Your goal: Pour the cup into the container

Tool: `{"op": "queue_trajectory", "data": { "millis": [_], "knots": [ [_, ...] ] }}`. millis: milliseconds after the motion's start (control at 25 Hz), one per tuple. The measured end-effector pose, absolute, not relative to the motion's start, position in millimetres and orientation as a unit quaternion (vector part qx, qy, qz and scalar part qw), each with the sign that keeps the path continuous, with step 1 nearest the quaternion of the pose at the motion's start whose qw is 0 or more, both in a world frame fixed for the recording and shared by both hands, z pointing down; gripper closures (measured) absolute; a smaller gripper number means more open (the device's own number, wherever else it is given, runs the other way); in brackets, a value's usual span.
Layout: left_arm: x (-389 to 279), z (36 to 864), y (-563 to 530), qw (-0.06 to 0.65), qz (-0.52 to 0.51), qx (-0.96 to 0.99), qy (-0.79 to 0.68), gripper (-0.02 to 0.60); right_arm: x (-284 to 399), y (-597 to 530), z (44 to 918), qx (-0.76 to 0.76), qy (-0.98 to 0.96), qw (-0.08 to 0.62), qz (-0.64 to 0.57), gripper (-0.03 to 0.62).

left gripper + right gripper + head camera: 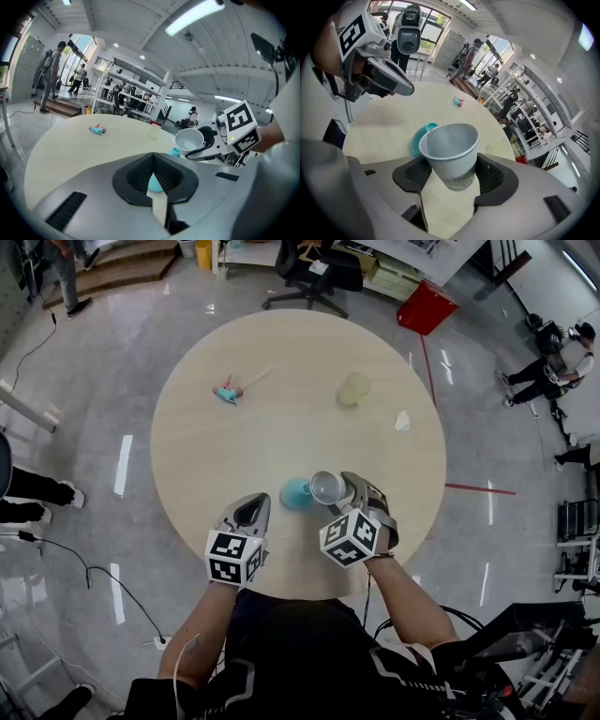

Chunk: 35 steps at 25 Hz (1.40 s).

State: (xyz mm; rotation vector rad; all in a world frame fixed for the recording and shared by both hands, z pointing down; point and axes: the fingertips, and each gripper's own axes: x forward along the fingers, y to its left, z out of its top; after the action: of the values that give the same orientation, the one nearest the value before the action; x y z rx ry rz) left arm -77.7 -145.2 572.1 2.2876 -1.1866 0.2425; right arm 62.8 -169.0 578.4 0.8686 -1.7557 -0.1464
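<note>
A glossy grey floor (122,334) surrounds a round, pale wood bench (281,381), with an office chair (314,273) and a red bin (427,306) beyond its far side. People stand or sit at the edges of the room.

The person's two bare forearms reach over the near rim of the bench. The left gripper (251,512) is near that rim. In its own view the left gripper (154,176) is clenched, jaws together, and holds nothing. It points toward the container and stops just short of it.

The right gripper (339,491) is beside it on the right. In its own view the right gripper (452,171) is grasping the cup (451,150), with a pad pressed on each side of the lower wall.

The container (295,493), a teal bowl, stands on the bench near the front rim, between the two gripper tips.

The cup (327,487) is white paper. It is off the bench and tipped over, mouth turned toward the container and overlapping its right edge in the head view. I cannot tell whether they touch.

A pale clear cup (353,388) stands far right, well apart. A teal and pink toy (228,390) lies far left. A small white scrap (402,421) lies near the right rim.
</note>
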Motion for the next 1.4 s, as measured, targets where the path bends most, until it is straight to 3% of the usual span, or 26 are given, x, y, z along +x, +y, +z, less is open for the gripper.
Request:
{"op": "queue_trajectory", "data": {
  "millis": [1400],
  "knots": [
    [-77.1,585.0,-146.2,0.284,0.100,0.847,-0.438,0.580,62.0,-171.1,566.2,0.359,-0.733,0.570,-0.095,0.295]
  ]
}}
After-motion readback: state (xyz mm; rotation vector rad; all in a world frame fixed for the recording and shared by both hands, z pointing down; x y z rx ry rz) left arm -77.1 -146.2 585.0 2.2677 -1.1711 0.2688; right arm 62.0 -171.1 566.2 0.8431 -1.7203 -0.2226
